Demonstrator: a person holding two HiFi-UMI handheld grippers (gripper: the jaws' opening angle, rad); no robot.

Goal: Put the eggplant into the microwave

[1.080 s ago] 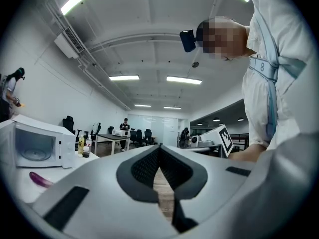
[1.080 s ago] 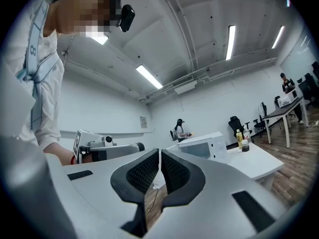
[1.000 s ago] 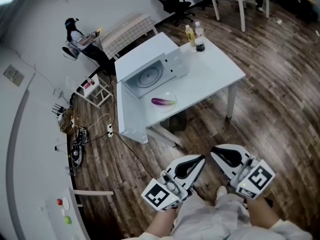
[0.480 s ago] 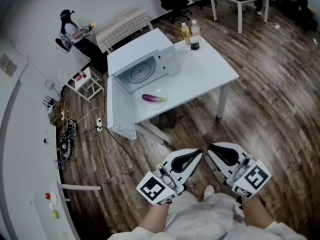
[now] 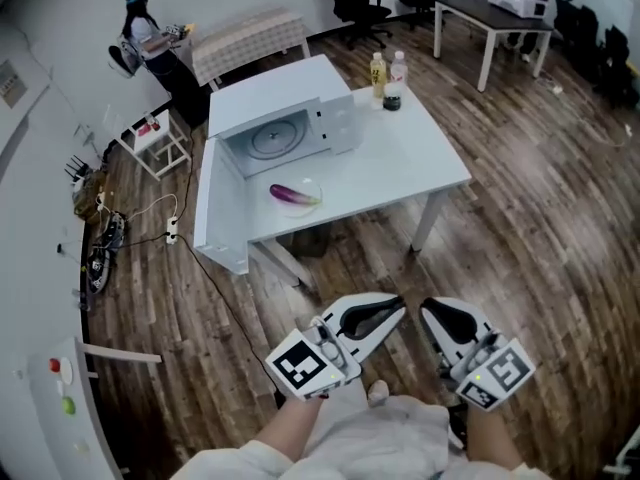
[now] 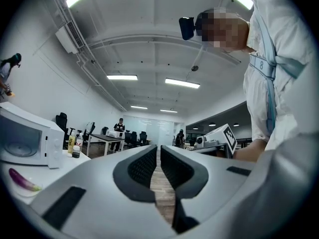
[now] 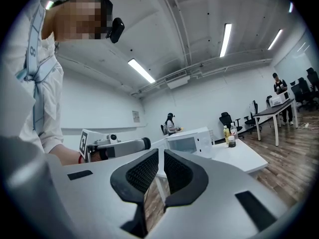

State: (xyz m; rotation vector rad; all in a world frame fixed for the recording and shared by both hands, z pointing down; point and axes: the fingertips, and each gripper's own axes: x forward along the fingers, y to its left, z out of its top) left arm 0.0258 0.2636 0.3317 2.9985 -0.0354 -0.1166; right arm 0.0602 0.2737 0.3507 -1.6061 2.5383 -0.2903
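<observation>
A purple eggplant (image 5: pixel 293 195) (image 6: pixel 22 180) lies on a clear plate (image 5: pixel 312 188) on the white table (image 5: pixel 410 163), just in front of the white microwave (image 5: pixel 275 128) (image 6: pixel 25 141) (image 7: pixel 192 142). The microwave door (image 5: pixel 345 126) stands open and the turntable shows. Both grippers are held low near the person's body, well short of the table, pointing level. My left gripper (image 5: pixel 398 306) (image 6: pixel 159 151) has its jaws a slit apart and opening, with nothing between them. My right gripper (image 5: pixel 428 308) (image 7: pixel 161 156) has its jaws nearly together and empty.
Two bottles and a dark jar (image 5: pixel 388 76) stand at the table's far corner. A person (image 5: pixel 150 43) stands at the back left, beside a small white stand (image 5: pixel 155 140). Cables (image 5: pixel 105 253) lie on the wood floor at the left. A desk with office chairs (image 5: pixel 490 13) is far behind.
In the head view the table, microwave and eggplant have drifted left and a little up. Both grippers stay low in front of the body, side by side.
</observation>
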